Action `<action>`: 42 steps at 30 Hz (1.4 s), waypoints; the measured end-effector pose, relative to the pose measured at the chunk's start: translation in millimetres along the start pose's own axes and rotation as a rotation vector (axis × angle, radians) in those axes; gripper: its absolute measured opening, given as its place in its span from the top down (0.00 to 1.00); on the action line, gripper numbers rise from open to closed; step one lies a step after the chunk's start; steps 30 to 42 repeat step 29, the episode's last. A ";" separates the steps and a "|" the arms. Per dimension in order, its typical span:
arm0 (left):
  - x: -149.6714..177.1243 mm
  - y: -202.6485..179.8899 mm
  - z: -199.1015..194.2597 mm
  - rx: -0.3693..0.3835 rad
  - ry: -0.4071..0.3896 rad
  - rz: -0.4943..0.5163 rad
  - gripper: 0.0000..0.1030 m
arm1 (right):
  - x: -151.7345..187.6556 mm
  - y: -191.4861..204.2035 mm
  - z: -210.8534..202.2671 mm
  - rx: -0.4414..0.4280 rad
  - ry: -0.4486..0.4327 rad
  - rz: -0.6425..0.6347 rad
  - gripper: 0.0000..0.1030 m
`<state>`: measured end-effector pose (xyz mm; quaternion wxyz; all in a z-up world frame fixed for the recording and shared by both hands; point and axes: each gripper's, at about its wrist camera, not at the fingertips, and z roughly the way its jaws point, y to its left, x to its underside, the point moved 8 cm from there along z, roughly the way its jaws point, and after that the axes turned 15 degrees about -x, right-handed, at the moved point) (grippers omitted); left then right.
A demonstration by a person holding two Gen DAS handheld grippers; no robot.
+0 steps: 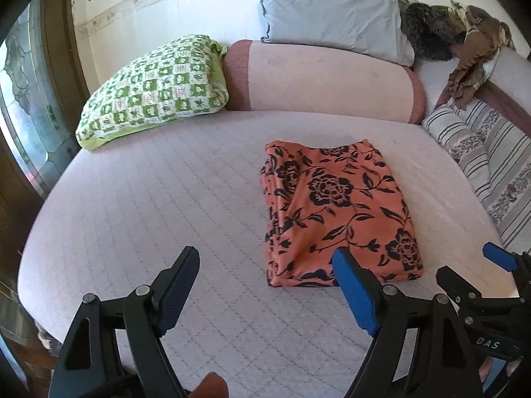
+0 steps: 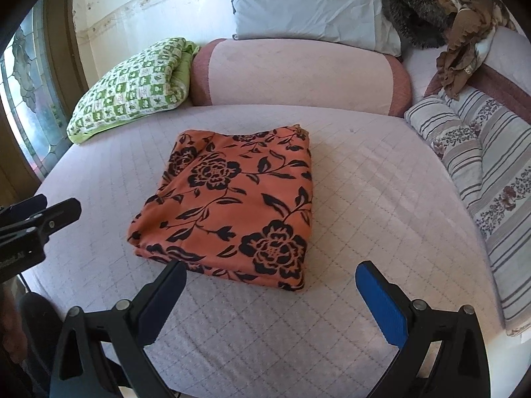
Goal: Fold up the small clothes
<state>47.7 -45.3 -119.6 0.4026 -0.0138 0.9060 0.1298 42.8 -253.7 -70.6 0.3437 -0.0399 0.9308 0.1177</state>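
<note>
An orange cloth with black flowers (image 1: pixel 335 212) lies folded into a thick rectangle on the pale quilted bed (image 1: pixel 149 205); it also shows in the right wrist view (image 2: pixel 232 205). My left gripper (image 1: pixel 265 258) is open and empty, hovering just in front of the cloth's near left corner. My right gripper (image 2: pixel 270 272) is open and empty, just short of the cloth's near edge. The right gripper also shows at the right edge of the left wrist view (image 1: pixel 471 268), and the left gripper at the left edge of the right wrist view (image 2: pixel 56 207).
A green checked pillow (image 1: pixel 156 89) lies at the back left. A pink bolster (image 1: pixel 318 79) and a grey pillow (image 1: pixel 332 10) line the back. Striped cushions (image 1: pixel 481 152) run along the right. Brown clothes and a dark furry item (image 1: pixel 464 36) sit at the back right. A window (image 1: pixel 23 99) is at left.
</note>
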 end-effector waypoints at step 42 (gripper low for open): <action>-17.1 -20.6 10.8 -0.026 -0.031 0.016 0.08 | -23.3 -5.1 13.1 0.028 0.006 -0.032 0.00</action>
